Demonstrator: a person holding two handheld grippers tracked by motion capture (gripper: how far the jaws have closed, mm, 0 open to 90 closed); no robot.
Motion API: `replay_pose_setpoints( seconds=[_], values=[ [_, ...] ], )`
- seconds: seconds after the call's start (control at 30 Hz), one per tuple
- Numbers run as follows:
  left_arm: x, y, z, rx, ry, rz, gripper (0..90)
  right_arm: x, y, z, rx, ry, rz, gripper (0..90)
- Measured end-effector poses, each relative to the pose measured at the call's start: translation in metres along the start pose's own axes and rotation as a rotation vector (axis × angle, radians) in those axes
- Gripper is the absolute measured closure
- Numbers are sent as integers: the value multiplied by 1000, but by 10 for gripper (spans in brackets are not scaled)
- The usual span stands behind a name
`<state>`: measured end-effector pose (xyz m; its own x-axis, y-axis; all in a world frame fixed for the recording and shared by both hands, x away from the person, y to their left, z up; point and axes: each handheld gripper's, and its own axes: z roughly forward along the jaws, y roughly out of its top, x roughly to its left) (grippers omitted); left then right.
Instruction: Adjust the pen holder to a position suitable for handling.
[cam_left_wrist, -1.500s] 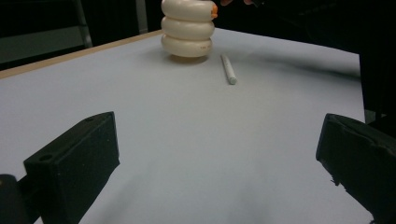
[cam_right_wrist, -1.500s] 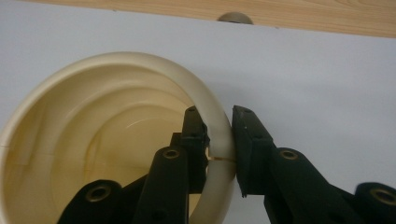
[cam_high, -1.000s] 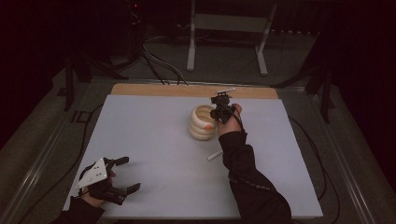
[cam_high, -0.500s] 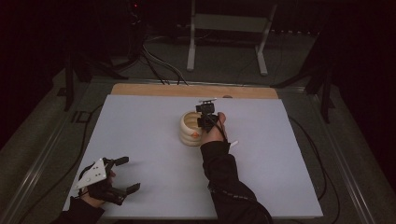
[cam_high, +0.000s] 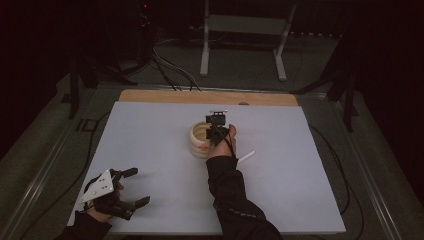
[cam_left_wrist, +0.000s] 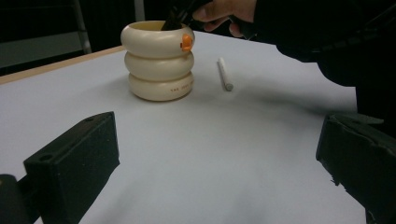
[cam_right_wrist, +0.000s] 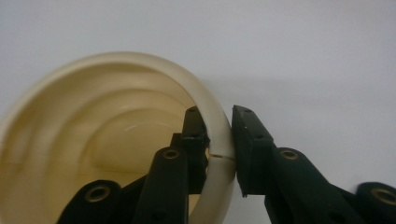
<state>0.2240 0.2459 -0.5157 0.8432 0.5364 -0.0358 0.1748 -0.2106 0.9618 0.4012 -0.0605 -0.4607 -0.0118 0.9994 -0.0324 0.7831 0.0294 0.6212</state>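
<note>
A cream cup (cam_high: 199, 142) shaped like three stacked rings stands mid-table, with a small orange knob on its top ring. My right gripper (cam_high: 216, 131) is shut on the cup's rim at its right side. In the right gripper view one jaw sits inside the cup (cam_right_wrist: 93, 140) and the other outside, and the right gripper (cam_right_wrist: 219, 126) pinches the wall. My left gripper (cam_high: 139, 186) rests open near the front left corner, holding nothing. From the left gripper (cam_left_wrist: 219, 154) I see the cup (cam_left_wrist: 159, 63) farther off.
A thin white stick (cam_high: 246, 157) lies on the white tabletop (cam_high: 150, 130) just right of the cup, also seen as the stick (cam_left_wrist: 224, 74) in the left gripper view. A wooden strip (cam_high: 165, 96) runs along the far edge. Cables trail beside the table.
The right gripper has dragged the cup leftward and a little nearer the person. The left gripper has stayed put and open.
</note>
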Motion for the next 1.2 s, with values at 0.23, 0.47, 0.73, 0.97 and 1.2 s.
replay_pose_setpoints(
  seconds=[0.23,0.47,0.73,0.97,1.2],
  values=[
    [0,0,0,-1,2,1,2,-6,2,-3,-25,62,30,617],
    [0,0,-1,-2,1,2,2,-13,7,-10,-55,108,25,462],
    [0,0,-1,1,2,3,2,-24,15,-16,-67,186,-2,297],
    [0,0,-1,-1,4,5,2,-40,23,-23,-79,285,-40,140],
    [0,0,-1,0,5,4,2,-54,26,-27,-72,356,-72,109]
  ],
)
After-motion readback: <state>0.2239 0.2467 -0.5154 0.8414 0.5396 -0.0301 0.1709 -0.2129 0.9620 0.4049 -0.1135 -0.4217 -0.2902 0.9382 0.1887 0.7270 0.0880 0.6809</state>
